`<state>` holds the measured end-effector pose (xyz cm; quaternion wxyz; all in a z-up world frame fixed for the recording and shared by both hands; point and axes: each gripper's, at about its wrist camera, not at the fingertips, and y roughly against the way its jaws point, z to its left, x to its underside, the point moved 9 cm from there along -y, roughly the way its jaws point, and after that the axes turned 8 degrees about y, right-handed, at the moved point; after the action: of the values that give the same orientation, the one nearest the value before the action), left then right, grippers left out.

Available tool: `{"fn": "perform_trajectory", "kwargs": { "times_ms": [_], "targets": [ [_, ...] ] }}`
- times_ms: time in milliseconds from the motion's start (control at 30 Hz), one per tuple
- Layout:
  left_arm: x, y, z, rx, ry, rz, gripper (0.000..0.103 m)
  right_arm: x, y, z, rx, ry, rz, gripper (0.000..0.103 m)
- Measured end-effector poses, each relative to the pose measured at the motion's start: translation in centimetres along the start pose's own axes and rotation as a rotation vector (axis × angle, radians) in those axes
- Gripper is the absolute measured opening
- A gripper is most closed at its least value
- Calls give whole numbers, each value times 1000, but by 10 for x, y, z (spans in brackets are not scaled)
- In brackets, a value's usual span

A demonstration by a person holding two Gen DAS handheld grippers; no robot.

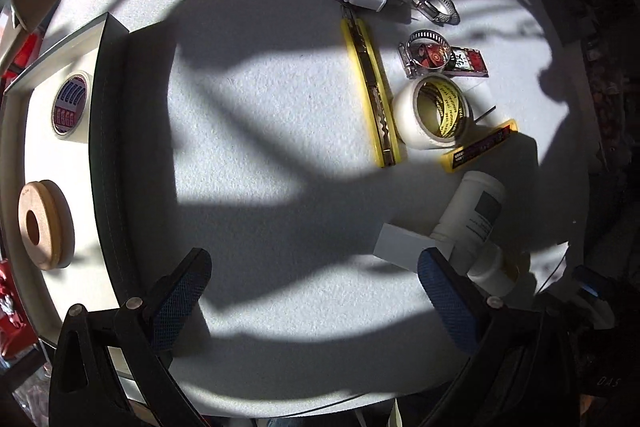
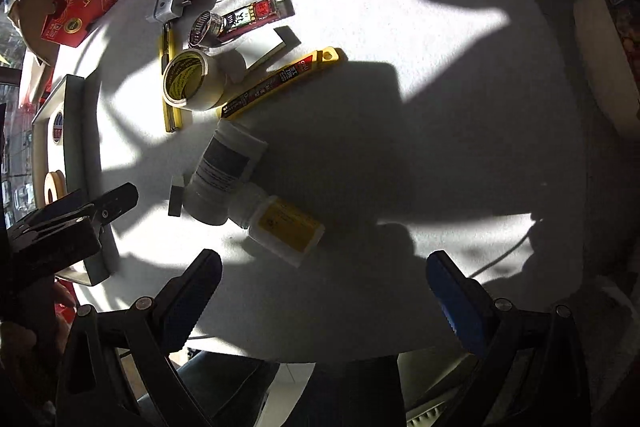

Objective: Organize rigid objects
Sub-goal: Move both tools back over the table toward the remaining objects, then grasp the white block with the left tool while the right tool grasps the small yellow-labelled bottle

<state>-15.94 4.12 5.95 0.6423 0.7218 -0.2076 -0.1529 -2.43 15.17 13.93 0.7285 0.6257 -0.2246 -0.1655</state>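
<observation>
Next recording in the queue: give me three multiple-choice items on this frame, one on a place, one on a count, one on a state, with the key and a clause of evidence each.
1. Where does the wooden ring lie?
A. in the white tray
B. on the red box
C. between the right gripper's fingers

2. How many metal hose clamps are on the table?
A. none
B. two
C. five

3. How stands the left gripper?
A. shut on a bottle
B. shut on tape
C. open, holding nothing

Key: 1 A, it rests on the floor of the white tray. 2 B, one hose clamp lies beyond another hose clamp. 3 C, its fingers stand wide apart over bare table.
</observation>
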Motion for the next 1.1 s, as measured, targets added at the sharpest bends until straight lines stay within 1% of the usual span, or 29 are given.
{"fn": "perform_trajectory", "kwargs": {
  "times_ms": [67, 133, 167, 200, 267, 300, 333, 367, 467, 533, 633, 700, 767, 867, 967, 1000, 1100],
  "targets": [
    [3, 0, -16, -7, -75, -2, 103, 4, -3, -10, -9, -27, 12, 103],
    [7, -4, -26, -54, -143, -7, 103, 8, -7, -18, -13, -46, 19, 103],
    [8, -7, -27, -82, -157, -15, 103, 8, -7, -20, -14, -50, 20, 103],
    [8, -10, -26, -90, -157, -10, 103, 9, -7, -23, -13, -51, 19, 103],
    [12, -18, -23, -53, -126, 28, 103, 8, -7, -25, -10, -47, 15, 103],
    [12, -20, -17, -82, -121, 31, 103, 7, -8, -23, -9, -42, 13, 103],
    [12, -21, -7, -129, -123, 16, 103, 8, -9, -23, -8, -37, 14, 103],
    [9, -20, 3, -159, -118, -1, 103, 8, -10, -22, -7, -32, 16, 103],
    [4, -20, 39, -207, -66, 7, 103, 10, -15, -20, -4, 0, 15, 103],
    [1, -17, 55, -209, -36, 6, 103, 11, -22, -12, 8, 57, 12, 103],
    [2, -10, 67, -184, -26, 10, 103, 10, -28, 3, 60, 194, 3, 103],
    [4, -11, 64, -182, -9, 22, 103, 9, -33, 14, 101, 304, 0, 103],
    [12, -20, 54, -166, 69, 50, 103, 9, -39, 25, 140, 409, 5, 103],
    [8, -24, 60, -158, 172, 56, 103, 7, -48, 39, 177, 543, 15, 103],
    [1, -27, 55, -166, 197, 34, 103, 3, -59, 53, 207, 654, 25, 103],
    [-9, -26, 50, -164, 204, 20, 103, 1, -63, 57, 215, 690, 28, 103],
    [-18, -24, 46, -161, 236, 17, 103, -1, -73, 67, 210, 754, 41, 103]
  ]
}}
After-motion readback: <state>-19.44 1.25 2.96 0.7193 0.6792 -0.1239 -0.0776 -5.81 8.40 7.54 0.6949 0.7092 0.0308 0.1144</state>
